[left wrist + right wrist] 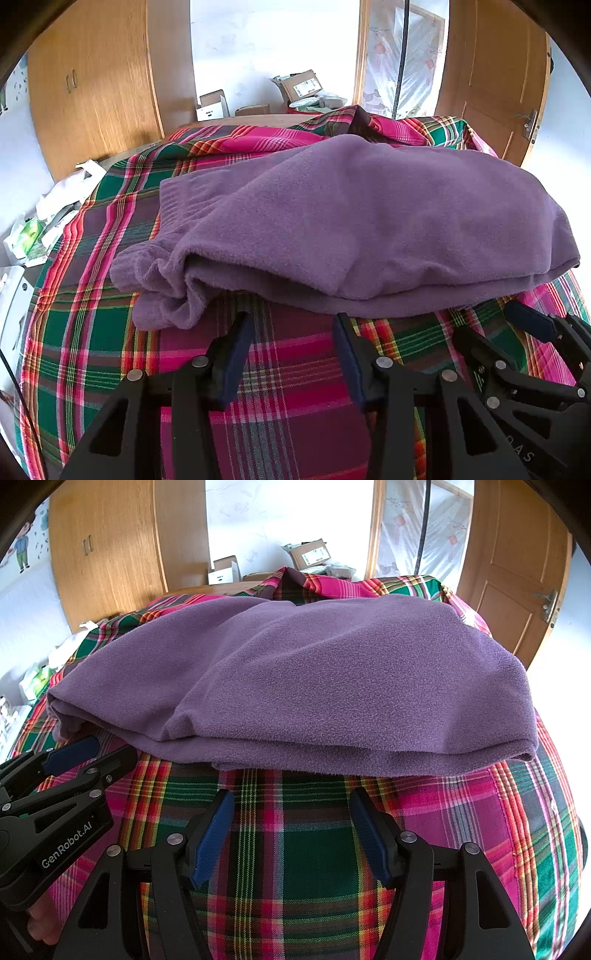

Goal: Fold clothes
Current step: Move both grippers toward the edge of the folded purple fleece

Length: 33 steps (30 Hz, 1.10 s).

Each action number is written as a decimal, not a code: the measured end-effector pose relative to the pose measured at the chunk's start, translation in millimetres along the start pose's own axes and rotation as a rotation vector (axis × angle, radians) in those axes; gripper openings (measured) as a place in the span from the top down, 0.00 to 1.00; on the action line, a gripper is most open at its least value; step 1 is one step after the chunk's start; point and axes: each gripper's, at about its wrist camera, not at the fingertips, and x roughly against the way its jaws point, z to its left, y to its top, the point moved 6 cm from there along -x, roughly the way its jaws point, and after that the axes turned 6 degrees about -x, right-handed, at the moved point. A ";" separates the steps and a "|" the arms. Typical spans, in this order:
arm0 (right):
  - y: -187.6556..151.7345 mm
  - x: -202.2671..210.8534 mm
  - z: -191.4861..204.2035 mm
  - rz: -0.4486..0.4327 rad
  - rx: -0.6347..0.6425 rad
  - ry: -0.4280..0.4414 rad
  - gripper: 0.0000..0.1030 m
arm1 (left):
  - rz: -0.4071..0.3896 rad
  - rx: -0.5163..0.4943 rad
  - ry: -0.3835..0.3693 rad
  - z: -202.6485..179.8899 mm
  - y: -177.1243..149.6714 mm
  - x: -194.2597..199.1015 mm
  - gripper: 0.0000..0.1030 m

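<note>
Folded purple fleece garment (351, 229) lies on plaid bedspread (288, 387); left gripper (293, 321) and right gripper (291, 797) hover just beside its near edge, jaws wide, empty.

Cardboard boxes (299, 86) sit beyond the plaid bedspread (288, 369), between wooden wardrobes (92, 88).

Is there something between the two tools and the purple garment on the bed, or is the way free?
Nothing visible blocks the way. Both the left tool and the right tool are open and empty, just short of the near edge of the purple fleece garment. Only bare plaid bedcover lies between.
</note>
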 end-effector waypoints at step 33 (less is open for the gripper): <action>-1.2 0.0 -0.2 0.004 0.041 0.028 0.35 | -0.006 -0.010 -0.072 -2.9 -3.2 3.2 0.40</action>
